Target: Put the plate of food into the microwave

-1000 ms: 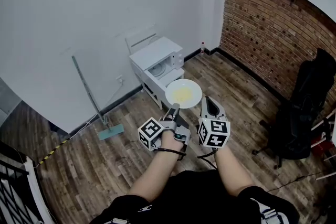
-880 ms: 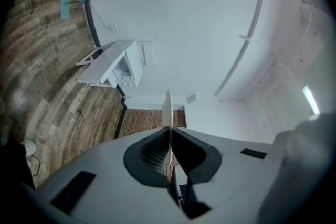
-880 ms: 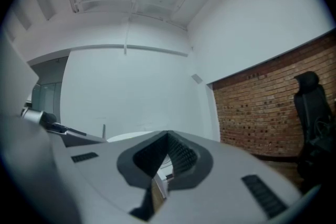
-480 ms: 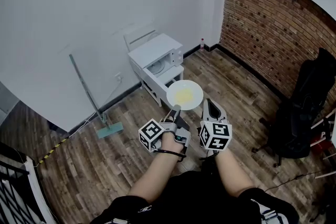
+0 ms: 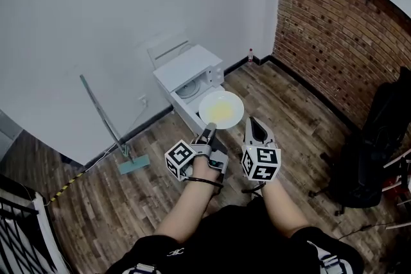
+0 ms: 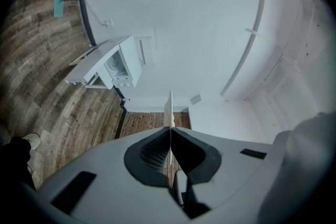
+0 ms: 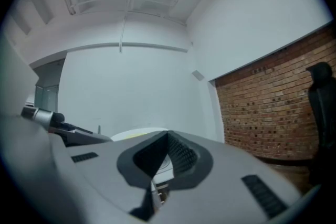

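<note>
A white plate [image 5: 221, 109] with yellow food on it hangs in the air just in front of the white microwave [image 5: 189, 77], whose front stands open. My left gripper [image 5: 209, 133] grips the plate's near rim; its jaws are closing on it. In the left gripper view the plate [image 6: 169, 107] shows edge-on between the pads of that gripper [image 6: 169, 131], with the microwave [image 6: 113, 63] ahead to the left. My right gripper [image 5: 252, 125] hovers beside the plate on its right, shut and empty. In its own view the right gripper [image 7: 167, 136] has the plate [image 7: 134, 135] to its left.
The microwave stands on a low white table against the white wall. A mop [image 5: 109, 131] leans on the wall to the left. A brick wall [image 5: 334, 29] runs along the right, a small bottle [image 5: 250, 56] stands in the corner, and a black bag [image 5: 379, 144] sits at far right.
The plate and both grippers have come closer to the microwave; the plate's far edge now overlaps its open front. The left gripper still holds the plate.
</note>
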A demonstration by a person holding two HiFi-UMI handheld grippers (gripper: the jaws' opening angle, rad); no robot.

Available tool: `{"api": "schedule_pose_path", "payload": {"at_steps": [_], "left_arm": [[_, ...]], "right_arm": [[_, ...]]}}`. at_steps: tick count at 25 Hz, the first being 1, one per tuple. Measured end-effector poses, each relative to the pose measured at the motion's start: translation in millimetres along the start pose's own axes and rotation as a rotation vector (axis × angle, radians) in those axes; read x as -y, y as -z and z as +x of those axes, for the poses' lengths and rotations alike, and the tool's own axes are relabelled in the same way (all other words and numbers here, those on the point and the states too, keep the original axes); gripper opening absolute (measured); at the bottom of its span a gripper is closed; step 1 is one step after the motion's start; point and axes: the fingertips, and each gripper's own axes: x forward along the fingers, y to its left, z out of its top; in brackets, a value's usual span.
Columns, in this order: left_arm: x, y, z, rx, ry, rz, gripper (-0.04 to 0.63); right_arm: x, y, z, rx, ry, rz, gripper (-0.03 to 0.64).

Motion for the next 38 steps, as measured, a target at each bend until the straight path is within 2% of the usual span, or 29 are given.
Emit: {"api": "schedule_pose_path", "payload": {"at_steps": [6, 15, 23, 30, 38], "left_arm": [[18.6, 8.9, 78.3, 0.031, 0.032, 0.008, 0.009], [11.9, 19.1, 176.0, 0.126, 0.017, -0.018, 0.009], [-5.1, 19.8, 219.7, 0.223, -0.017, -0.040, 0.008], [-26.9, -16.3, 244.1, 0.291, -0.045, -0.064, 0.008], [-37.3, -80.0, 316.6, 0.323, -0.028, -0.069, 0.008]], "right_arm": [[55.2, -27.2, 55.4, 0.010, -0.037, -0.002, 0.006], [129.4, -43.6, 128.6, -0.014, -0.122, -0.033, 0.005], [169.0, -40.6, 175.4, -0.067, -0.192, -0.029, 0.006], [161.6, -18.1, 226.3, -0.134, -0.256, -0.035, 0.006], [164.0, -25.1, 325.6, -0.121, -0.276, -0.080, 0.006]]}}
